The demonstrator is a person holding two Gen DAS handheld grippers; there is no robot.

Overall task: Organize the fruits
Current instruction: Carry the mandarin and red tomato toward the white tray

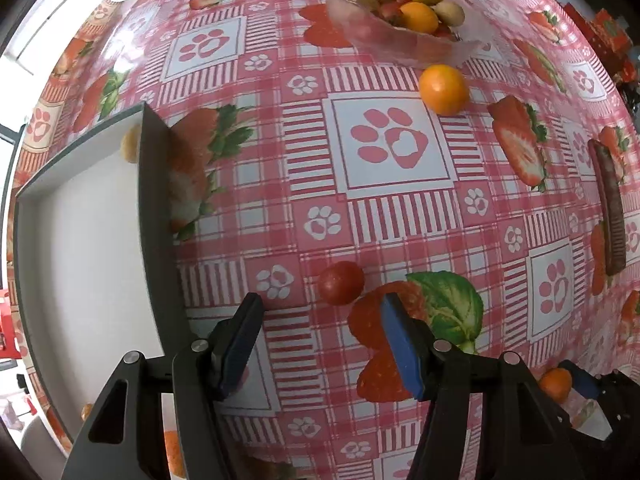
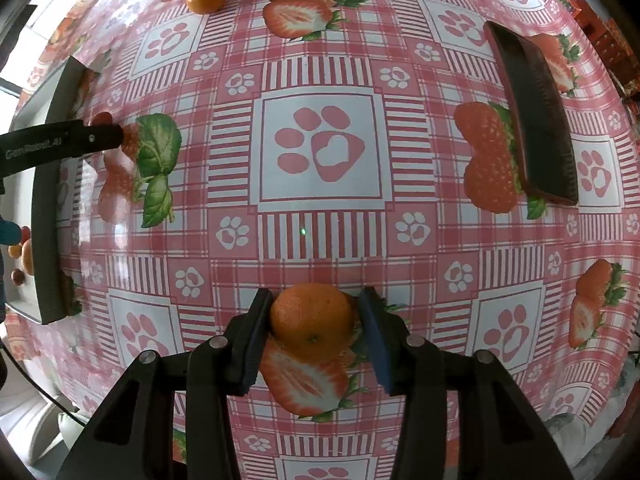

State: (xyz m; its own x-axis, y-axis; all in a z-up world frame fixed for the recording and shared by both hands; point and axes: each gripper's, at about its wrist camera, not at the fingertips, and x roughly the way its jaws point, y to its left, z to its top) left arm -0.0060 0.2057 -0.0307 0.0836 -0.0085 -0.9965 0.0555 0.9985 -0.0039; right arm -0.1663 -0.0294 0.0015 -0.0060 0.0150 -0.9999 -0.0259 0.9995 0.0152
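Observation:
In the left wrist view my left gripper (image 1: pixel 320 320) is open just short of a small red tomato (image 1: pixel 341 282) on the table. An orange (image 1: pixel 444 89) lies in front of a glass bowl (image 1: pixel 360 24) holding oranges, kiwis and red fruits. In the right wrist view my right gripper (image 2: pixel 316 308) is open around a mandarin (image 2: pixel 312 320); the left pad touches it, the right pad stands slightly apart. That mandarin also shows in the left wrist view (image 1: pixel 555 384).
A grey tray (image 1: pixel 156 216) with a white floor stands at the left, with a pale fruit (image 1: pixel 130 144) in its far corner. A dark brown tray (image 2: pixel 536 116) stands at the right. Small fruits (image 2: pixel 22 248) lie in the grey tray (image 2: pixel 50 200).

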